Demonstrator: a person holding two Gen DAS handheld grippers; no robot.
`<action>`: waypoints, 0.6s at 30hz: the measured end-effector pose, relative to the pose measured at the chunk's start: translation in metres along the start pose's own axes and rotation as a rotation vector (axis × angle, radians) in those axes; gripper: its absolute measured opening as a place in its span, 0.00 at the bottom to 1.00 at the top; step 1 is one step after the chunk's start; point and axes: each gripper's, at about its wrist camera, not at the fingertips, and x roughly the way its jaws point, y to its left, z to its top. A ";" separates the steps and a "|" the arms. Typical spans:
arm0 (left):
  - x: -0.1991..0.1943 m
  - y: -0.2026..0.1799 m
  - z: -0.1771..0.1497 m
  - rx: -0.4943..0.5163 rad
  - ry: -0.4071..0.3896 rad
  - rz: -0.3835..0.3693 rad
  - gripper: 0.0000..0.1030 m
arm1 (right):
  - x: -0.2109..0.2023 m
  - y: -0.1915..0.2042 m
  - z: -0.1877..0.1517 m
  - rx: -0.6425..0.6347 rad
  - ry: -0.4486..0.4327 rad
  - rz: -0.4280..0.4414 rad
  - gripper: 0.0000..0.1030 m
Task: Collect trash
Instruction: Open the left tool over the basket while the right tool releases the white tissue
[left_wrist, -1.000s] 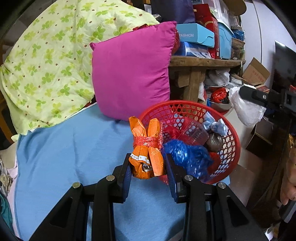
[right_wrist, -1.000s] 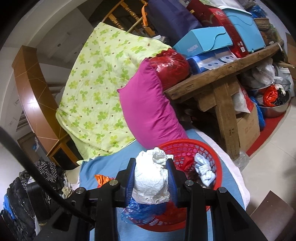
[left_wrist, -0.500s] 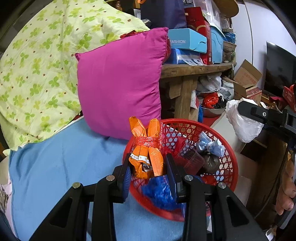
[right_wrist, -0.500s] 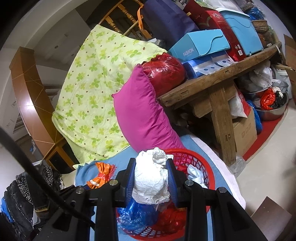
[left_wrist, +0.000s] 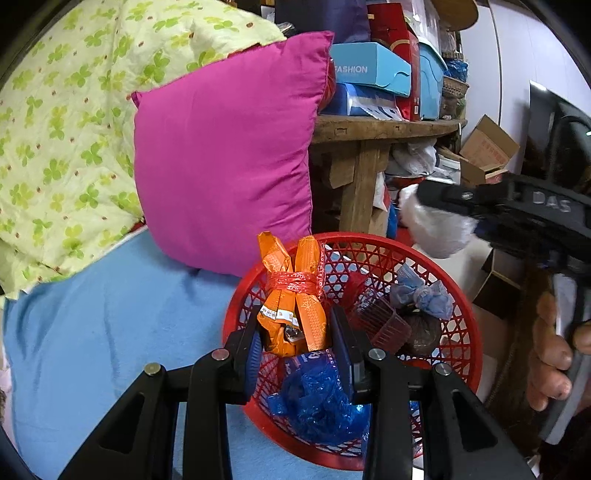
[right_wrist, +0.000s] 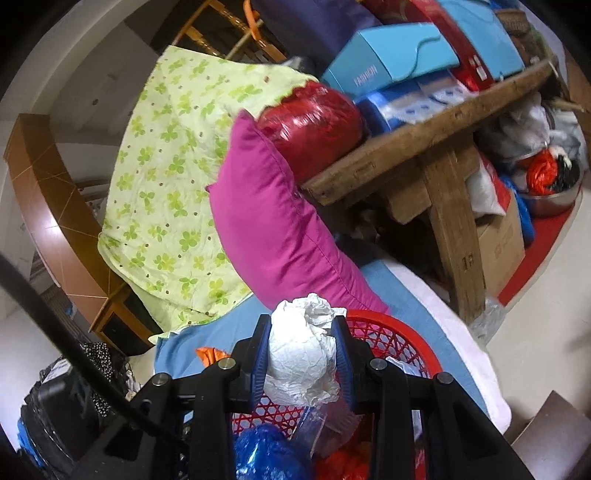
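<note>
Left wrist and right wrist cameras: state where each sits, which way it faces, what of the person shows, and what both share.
Left wrist: on the left hand-held gripper, facing down over the red basket, clamping an orange packet; the person's right hand shows.
Right wrist: on the right hand-held gripper, facing the wooden bench, clamping crumpled white paper; no body part shows.
Shared: basket, magenta pillow, bench.

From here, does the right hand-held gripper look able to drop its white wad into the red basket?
Probably yes. The right hand-held gripper, shut on the crumpled white wad, is above the open red basket, with nothing covering it.
</note>
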 end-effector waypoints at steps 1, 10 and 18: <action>0.003 0.002 0.000 -0.009 0.005 -0.013 0.36 | 0.006 -0.001 0.000 0.007 0.011 -0.002 0.35; 0.021 0.011 -0.009 -0.052 0.044 -0.131 0.38 | 0.052 -0.012 -0.010 0.081 0.125 -0.024 0.47; 0.003 0.015 -0.017 -0.047 0.005 -0.099 0.64 | 0.040 -0.004 -0.016 0.051 0.056 -0.028 0.64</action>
